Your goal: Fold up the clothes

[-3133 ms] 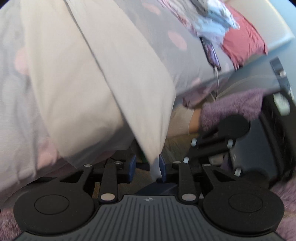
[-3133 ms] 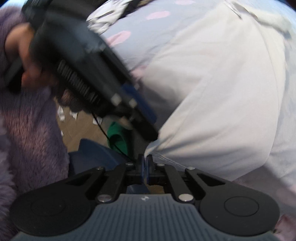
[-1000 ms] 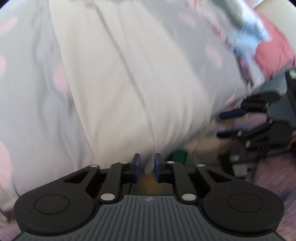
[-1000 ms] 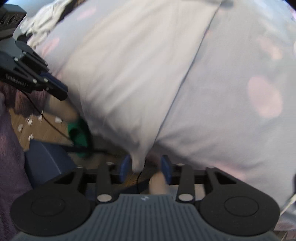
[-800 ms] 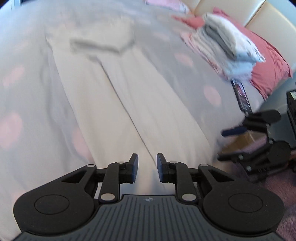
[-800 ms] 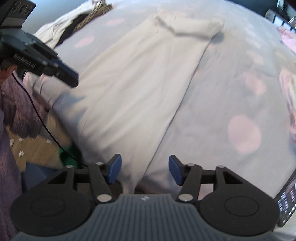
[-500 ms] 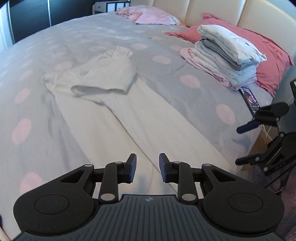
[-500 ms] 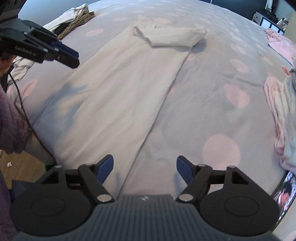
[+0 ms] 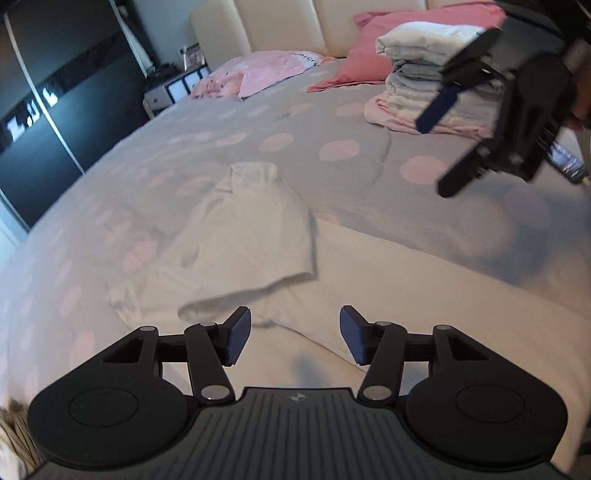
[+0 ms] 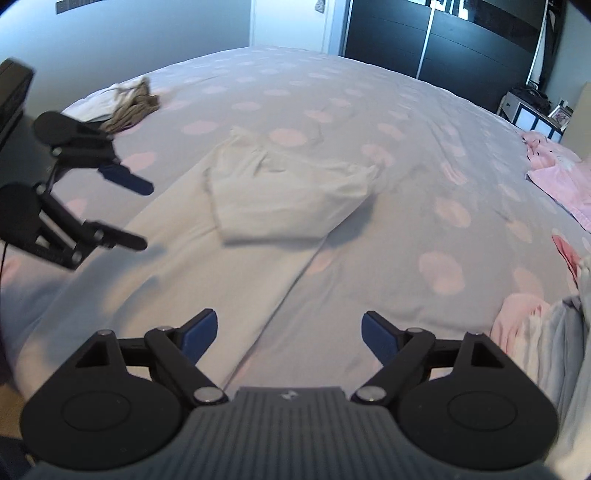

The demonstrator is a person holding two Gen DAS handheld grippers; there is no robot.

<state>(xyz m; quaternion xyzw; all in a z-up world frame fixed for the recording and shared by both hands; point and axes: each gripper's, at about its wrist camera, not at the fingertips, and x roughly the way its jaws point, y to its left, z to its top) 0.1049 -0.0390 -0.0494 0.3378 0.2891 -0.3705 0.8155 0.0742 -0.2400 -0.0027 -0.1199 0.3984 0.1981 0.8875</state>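
Note:
A long white garment (image 9: 424, 295) lies flat on the grey, pink-dotted bed, with one sleeve (image 9: 251, 236) folded across its chest. My left gripper (image 9: 295, 334) hovers over the garment's middle; its jaws are opening and nothing is between them. My right gripper (image 10: 290, 332) hangs above the garment's right edge (image 10: 207, 277), jaws also opening wide and empty. The folded sleeve (image 10: 280, 199) lies ahead of it. Each gripper shows in the other's view: the right gripper (image 9: 443, 147) at upper right, the left gripper (image 10: 142, 216) at far left.
A stack of folded clothes (image 9: 424, 74) sits by a pink pillow (image 9: 369, 55) at the headboard, with a phone (image 9: 565, 162) near it. A crumpled pile (image 10: 129, 99) lies at the bed's far corner. Pink clothes (image 10: 554, 173) lie on the right. Dark wardrobe doors (image 10: 443, 33) stand beyond.
Both grippers have let go of the garment's lower edge and opened. They rose from the bed's edge and now look across the bed, with the garment spread flat.

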